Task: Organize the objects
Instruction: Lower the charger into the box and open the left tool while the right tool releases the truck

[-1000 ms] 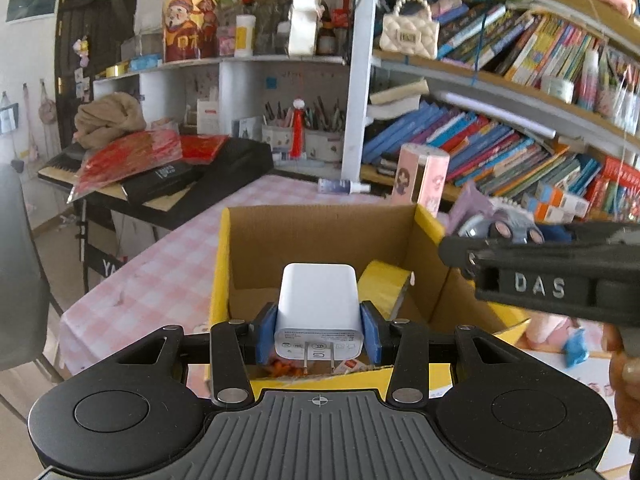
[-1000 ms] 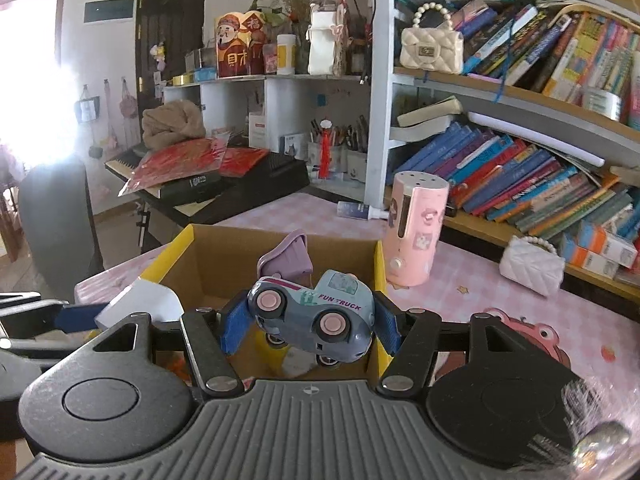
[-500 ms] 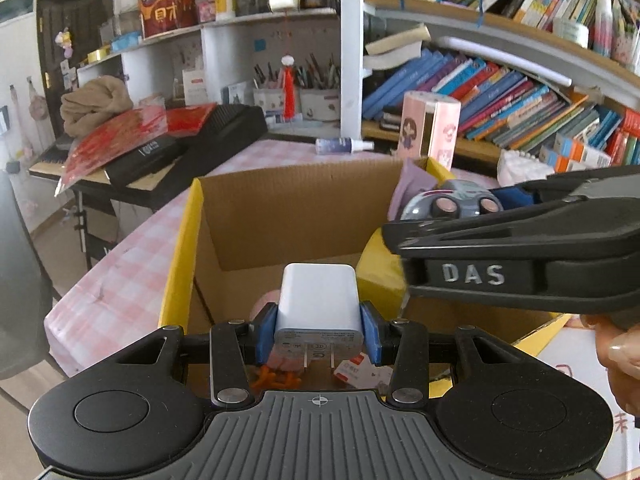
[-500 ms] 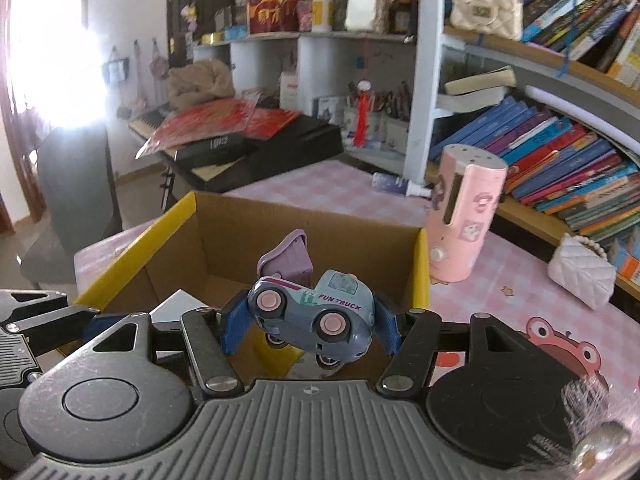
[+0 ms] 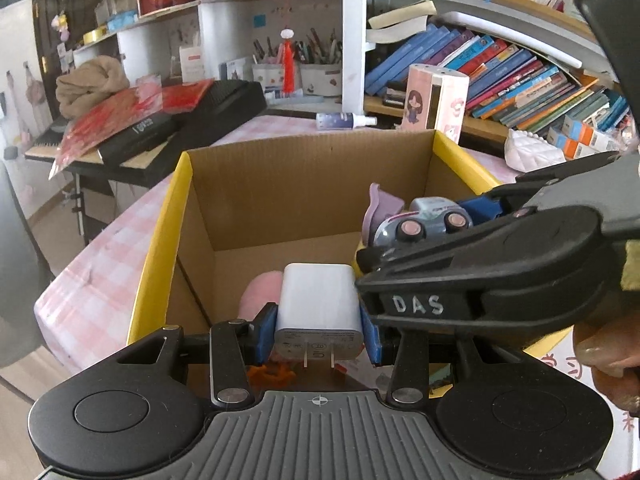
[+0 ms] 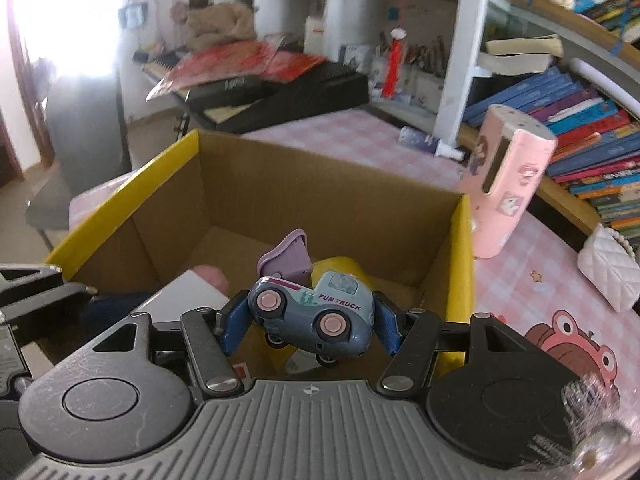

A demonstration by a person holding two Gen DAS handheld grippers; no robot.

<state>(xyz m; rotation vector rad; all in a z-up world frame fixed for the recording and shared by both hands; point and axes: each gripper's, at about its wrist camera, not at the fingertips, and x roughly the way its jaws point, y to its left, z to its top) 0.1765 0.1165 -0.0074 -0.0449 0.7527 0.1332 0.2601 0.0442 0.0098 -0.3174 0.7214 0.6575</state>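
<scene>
So I'm about halfway through dropping stuff in: both things are over the cardboard box point(image 5: 304, 196) but neither is let go yet. My left gripper point(image 5: 318, 332) is clamped on the white charger point(image 5: 318, 300), blue pads pinching its flat sides, prongs pointing back at me, and it hangs just inside the near edge of the box. My right gripper point(image 6: 306, 326) is squeezed on the toy car point(image 6: 310, 318), nose and tail caught between the pads, tilted a bit, hovering over the right side of the box. Already down in there I can make out something soft and pink point(image 5: 258, 294), a yellow thing point(image 6: 340, 268) and an orange bit near the front, so some sorting looks done. What's left, I reckon, is opening up and letting both drop, then grabbing whatever is still out on the table point(image 6: 532, 264), like the pink holder point(image 6: 508, 184), the little white quilted purse point(image 6: 610, 270) and the spray bottle point(image 5: 344, 120). Material-wise: the box is plain corrugated brown with glossy yellow rims, the charger is smooth hard plastic with rounded corners, and the car is shiny blue-grey with pink hubs, a lilac flap sticking up and "FUN TRUCK" on its side. The tablecloth is pink check.
</scene>
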